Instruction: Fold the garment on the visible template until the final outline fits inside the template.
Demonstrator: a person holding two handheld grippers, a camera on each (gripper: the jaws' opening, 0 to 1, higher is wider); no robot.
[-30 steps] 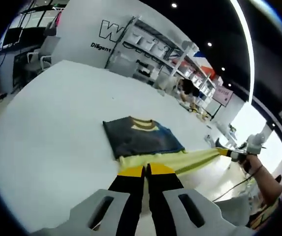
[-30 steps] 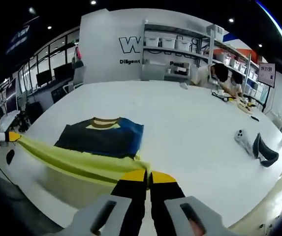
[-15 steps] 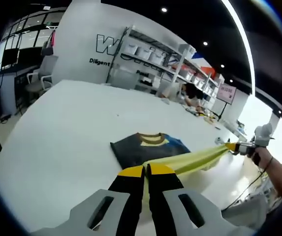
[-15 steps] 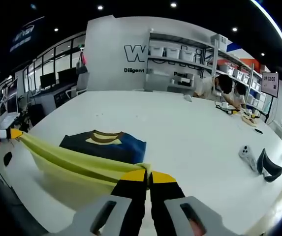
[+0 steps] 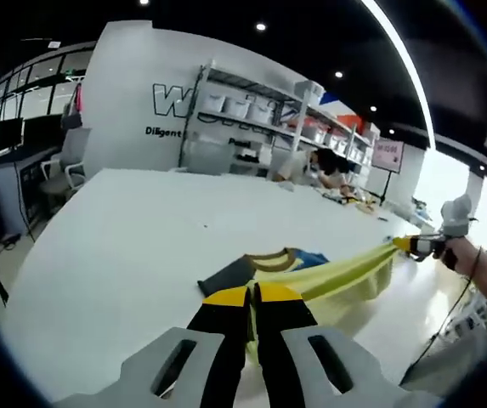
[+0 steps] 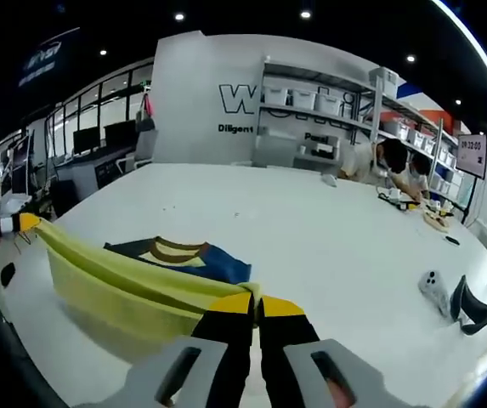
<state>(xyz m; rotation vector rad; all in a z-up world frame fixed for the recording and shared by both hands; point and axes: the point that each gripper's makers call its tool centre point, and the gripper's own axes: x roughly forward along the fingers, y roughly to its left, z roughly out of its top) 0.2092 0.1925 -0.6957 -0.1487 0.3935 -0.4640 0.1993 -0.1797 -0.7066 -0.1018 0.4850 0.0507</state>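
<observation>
While we hold the yellow-green hem taut between us, our left hand-held gripper (image 5: pixel 252 295) is pinched on one end of it and our right hand-held gripper (image 6: pixel 255 302) is pinched on the other, both sets of jaws pressed together on cloth. In the left gripper view the lifted band of the garment (image 5: pixel 345 276) runs from our jaws out toward 2 o'clock, where the right one grips its far corner. In the right gripper view the same band (image 6: pixel 124 280) stretches toward 10 o'clock to the left one. So the long axis of the raised edge lies straight across from gripper to gripper, and each is equally near its own end.

Beyond the band, at 12 o'clock, the dark blue body with its striped collar (image 6: pixel 179 252) lies flat on the white tabletop (image 6: pixel 311 221). We judge the coming move carries the hem forward over that body. We cannot make out any template outline. Farther off stand shelves (image 6: pixel 328 110).
</observation>
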